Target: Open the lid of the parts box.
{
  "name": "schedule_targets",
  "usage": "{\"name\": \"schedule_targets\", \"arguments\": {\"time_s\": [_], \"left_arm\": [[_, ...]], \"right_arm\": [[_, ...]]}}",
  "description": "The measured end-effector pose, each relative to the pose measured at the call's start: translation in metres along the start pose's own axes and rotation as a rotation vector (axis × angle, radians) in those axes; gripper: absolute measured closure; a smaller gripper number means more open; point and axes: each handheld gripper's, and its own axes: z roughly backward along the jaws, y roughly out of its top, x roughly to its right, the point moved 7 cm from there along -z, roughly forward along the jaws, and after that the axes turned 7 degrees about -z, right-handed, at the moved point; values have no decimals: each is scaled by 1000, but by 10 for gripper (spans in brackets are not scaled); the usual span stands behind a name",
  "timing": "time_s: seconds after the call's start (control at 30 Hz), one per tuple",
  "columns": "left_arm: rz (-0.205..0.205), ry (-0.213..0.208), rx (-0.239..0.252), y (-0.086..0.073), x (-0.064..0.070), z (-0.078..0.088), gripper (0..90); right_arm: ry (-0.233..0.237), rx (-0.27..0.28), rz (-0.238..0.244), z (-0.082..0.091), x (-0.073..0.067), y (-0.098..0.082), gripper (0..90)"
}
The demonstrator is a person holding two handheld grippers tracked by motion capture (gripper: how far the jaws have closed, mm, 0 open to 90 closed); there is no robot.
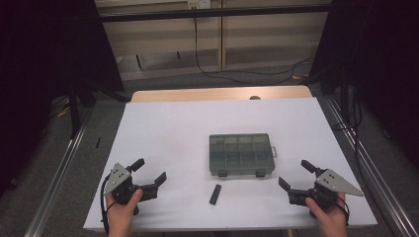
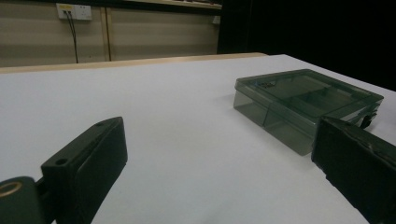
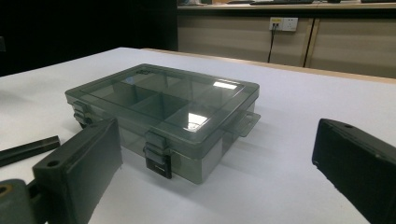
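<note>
Both-handed, left tool (image 1: 150, 170) and right tool (image 1: 292, 175) wide open, empty, flanking the closed compartment box (image 1: 241, 154).

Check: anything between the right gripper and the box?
Nothing visible. The right gripper is open, with bare table between it and the closed box. In the right gripper view both latches face it unblocked. The small black bar lies off to the side, nearer the left gripper, also open.
</note>
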Motion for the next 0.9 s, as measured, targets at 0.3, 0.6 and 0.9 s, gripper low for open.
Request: {"name": "schedule_targets", "arguments": {"time_s": [0.3,0.6,0.9], "left_arm": [[-3,-8,-7,1,2,-3,36],[1,-59,-6,6,12,-11,36],[9,-115,-15,7,24,-20,28]], "right_arm": [[1,-4,6,-2,-1,1,17],[-12,-14,5,-3,2,2,21],[-7,-6,-4,-5,8,6,20]]}}
